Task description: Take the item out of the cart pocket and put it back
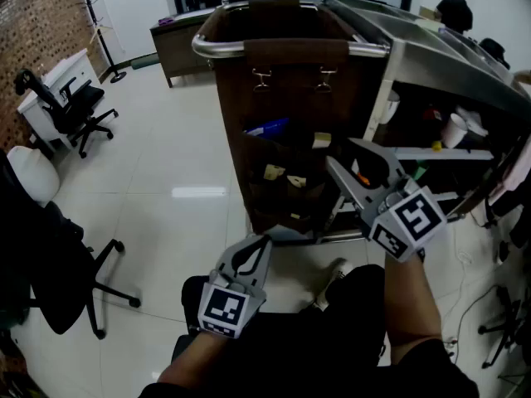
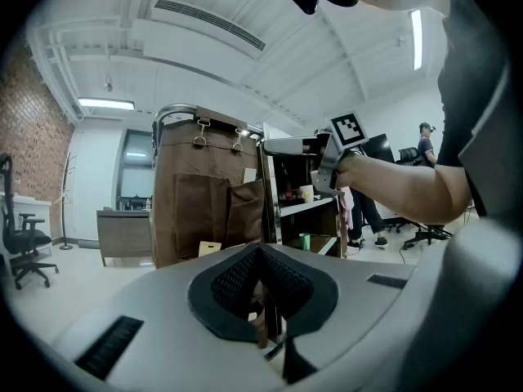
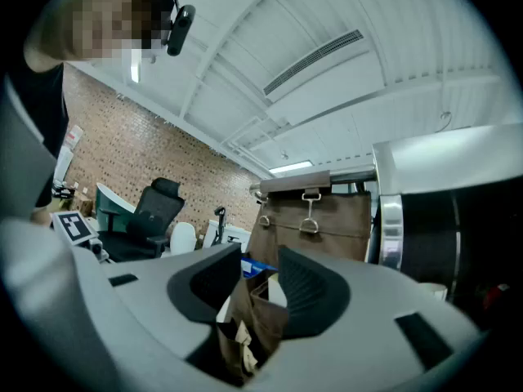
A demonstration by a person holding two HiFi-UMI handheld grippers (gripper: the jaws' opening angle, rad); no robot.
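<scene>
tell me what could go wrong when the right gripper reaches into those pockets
1. The right hand-held gripper is open and empty in front of the soft brown pockets. Its jaws may pinch fabric instead of an item.
2. The small packets sit close together below a blue item, so two could get caught or one knocked out.
3. The bag hangs from clips. A hard tug might pull it loose.

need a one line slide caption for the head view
Open right gripper level at the brown cart pockets, nothing between its jaws; shut left gripper lower, above the white floor.
</scene>
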